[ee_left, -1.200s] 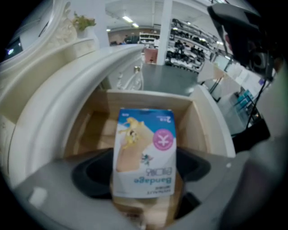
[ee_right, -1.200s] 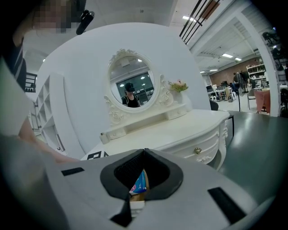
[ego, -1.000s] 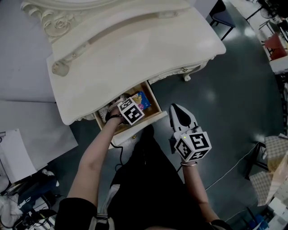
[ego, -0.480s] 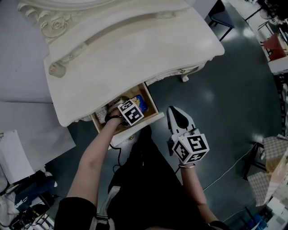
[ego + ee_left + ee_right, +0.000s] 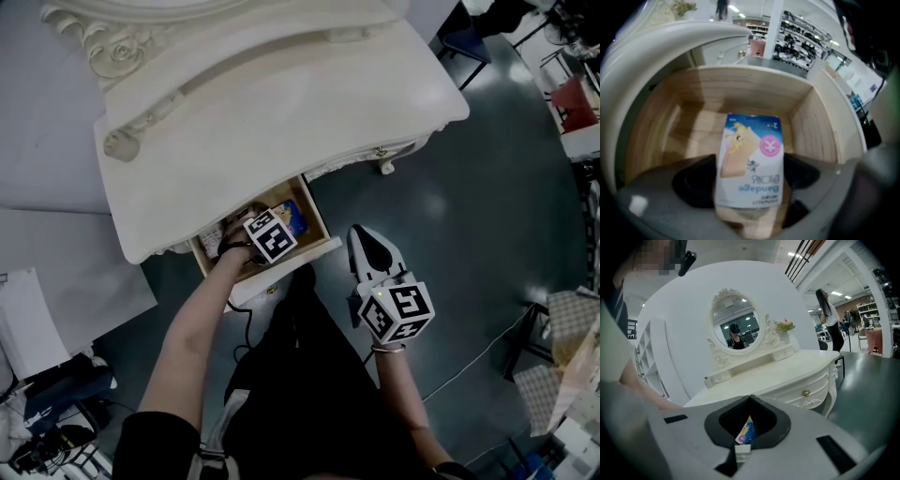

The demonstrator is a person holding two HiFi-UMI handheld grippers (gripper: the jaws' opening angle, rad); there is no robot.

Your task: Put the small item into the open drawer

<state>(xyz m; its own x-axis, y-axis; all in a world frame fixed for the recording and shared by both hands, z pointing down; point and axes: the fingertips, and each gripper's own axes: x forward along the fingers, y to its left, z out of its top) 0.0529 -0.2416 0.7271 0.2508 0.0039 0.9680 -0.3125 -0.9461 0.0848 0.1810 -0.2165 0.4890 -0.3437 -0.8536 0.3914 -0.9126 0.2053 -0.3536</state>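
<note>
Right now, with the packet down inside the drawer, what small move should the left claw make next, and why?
Probably open the left claw and let go. The bandage packet it grips is already well inside the wooden walls of the open drawer, so releasing it there should finish the placing.

Drawer [image 5: 813, 126] walls are hemming your left gripper [image 5: 750, 187] and pack [image 5: 750, 154] at 3 and 9 o'clock; tabletop [image 5: 670, 42] is overhanging at 12.

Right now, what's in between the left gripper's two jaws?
A bandage packet: the left gripper pinches it over the open drawer. The left gripper view shows it.
</note>
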